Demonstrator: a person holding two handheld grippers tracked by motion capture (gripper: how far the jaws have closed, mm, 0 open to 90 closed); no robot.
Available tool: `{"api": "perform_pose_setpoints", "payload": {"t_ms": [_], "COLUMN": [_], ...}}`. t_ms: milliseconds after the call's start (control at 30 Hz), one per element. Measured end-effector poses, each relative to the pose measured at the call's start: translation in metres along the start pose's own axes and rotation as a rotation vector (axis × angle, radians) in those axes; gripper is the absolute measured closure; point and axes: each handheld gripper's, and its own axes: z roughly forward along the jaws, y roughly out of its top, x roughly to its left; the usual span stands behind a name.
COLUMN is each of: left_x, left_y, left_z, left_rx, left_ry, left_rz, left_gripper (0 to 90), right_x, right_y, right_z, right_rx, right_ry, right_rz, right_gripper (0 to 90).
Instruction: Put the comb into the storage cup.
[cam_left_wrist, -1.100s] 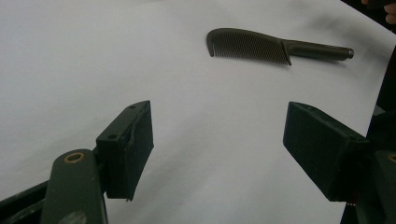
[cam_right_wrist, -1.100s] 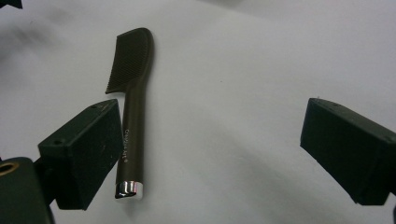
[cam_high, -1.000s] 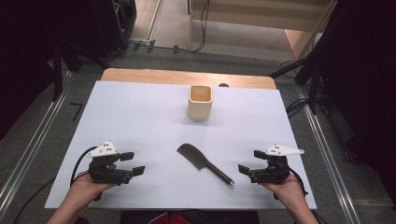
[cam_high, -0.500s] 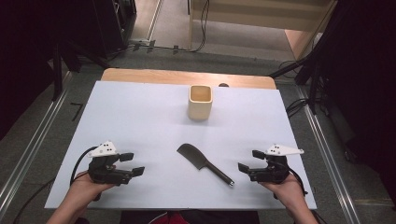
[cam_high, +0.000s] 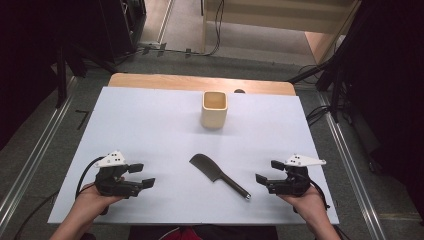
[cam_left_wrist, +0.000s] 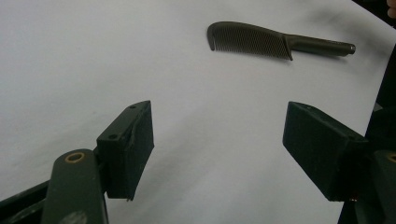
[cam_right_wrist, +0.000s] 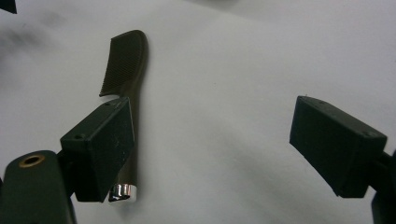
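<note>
Bare white table (cam_high: 150, 125) lies open between each gripper and the comb (cam_high: 218, 175); nothing stands between. The wooden cup (cam_high: 215, 109) stands well apart, farther back.

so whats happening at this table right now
A person sits at a white table holding a claw in each hand. The left claw and the right claw both rest near the front edge, open and empty. Between them lies a dark comb, untouched, its handle toward the right claw. A beige cup stands upright farther back.
</note>
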Motion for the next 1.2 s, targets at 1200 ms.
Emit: {"api": "perform_pose_setpoints", "payload": {"t_ms": [1200], "left_x": [0.000], "left_y": [0.002], "left_z": [-0.001], "left_rx": [-0.009], "left_ry": [-0.012], "left_rz": [-0.019], "left_gripper": [25.7], "right_x": [0.026], "right_y": [0.029], "right_z": [0.009], "right_rx": [-0.048], "right_ry": [0.032], "right_rz": [-0.045], "right_gripper": [12.2]}}
